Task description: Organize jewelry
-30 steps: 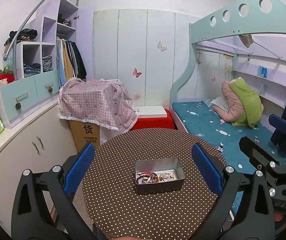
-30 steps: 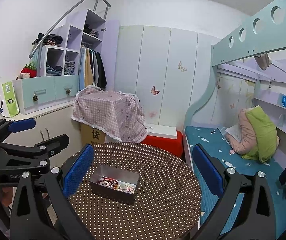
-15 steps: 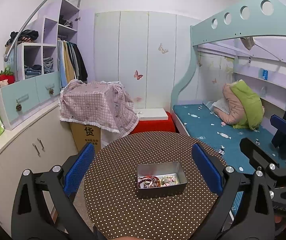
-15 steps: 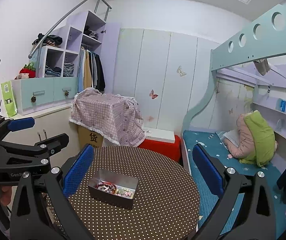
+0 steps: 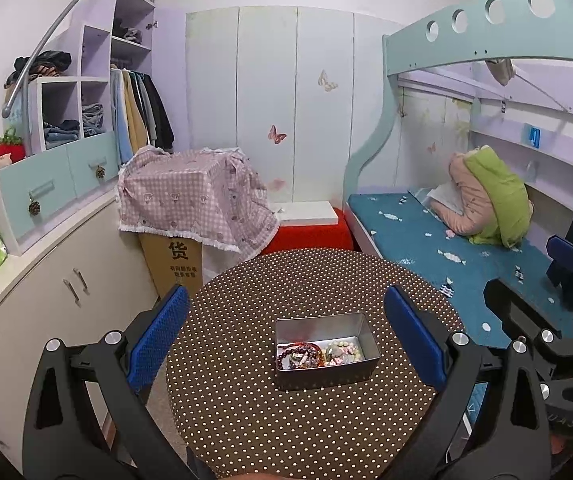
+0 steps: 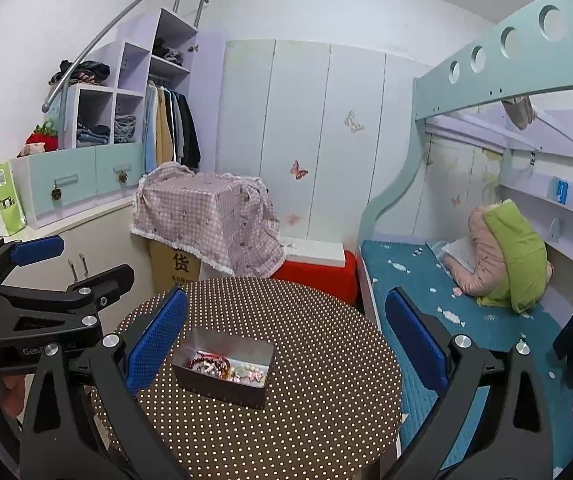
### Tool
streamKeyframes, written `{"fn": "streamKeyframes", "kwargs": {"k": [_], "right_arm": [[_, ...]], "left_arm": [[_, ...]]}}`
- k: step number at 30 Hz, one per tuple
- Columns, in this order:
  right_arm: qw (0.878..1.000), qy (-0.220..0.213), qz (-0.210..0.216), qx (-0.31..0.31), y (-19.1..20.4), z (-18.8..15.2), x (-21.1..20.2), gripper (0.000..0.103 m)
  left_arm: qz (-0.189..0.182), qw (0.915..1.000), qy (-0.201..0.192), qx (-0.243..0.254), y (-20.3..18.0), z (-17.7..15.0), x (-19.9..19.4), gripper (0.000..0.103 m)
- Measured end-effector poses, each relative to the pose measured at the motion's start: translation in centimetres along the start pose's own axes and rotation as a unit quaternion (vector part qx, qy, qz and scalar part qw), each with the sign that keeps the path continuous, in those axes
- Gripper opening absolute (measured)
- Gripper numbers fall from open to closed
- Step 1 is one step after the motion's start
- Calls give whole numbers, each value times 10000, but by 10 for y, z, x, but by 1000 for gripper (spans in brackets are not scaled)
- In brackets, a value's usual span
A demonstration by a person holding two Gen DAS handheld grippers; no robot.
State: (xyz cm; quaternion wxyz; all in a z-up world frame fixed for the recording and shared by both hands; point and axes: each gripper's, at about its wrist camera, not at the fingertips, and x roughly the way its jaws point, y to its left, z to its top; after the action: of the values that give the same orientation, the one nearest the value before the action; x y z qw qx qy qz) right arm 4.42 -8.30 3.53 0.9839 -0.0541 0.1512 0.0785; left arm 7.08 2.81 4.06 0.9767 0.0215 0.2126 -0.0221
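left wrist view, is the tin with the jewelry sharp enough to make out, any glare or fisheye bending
Left wrist view: the tin sits near centre, fairly sharp, beads distinguishable, soft sheen on its inner wall, no harsh glare; the bunk rail bows strongly toward the edges. Right wrist view: same even indoor light, tin off-centre left and readable; dark vignette fills the corners.

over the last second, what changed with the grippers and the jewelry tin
Both cameras tilted up slightly, so the tin sits lower in each view. Nothing was gripped or released: the left gripper and right gripper stay open and empty above the table, and the jewelry stays in the tin.
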Motion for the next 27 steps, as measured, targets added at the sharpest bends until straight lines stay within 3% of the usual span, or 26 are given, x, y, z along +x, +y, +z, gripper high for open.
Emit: {"fn": "streamKeyframes", "kwargs": {"k": [27], "right_arm": [[9987,468,21,186,-14,-6,47,95]], "left_arm": [[-4,9992,391,24,2,-4,58,98]]}}
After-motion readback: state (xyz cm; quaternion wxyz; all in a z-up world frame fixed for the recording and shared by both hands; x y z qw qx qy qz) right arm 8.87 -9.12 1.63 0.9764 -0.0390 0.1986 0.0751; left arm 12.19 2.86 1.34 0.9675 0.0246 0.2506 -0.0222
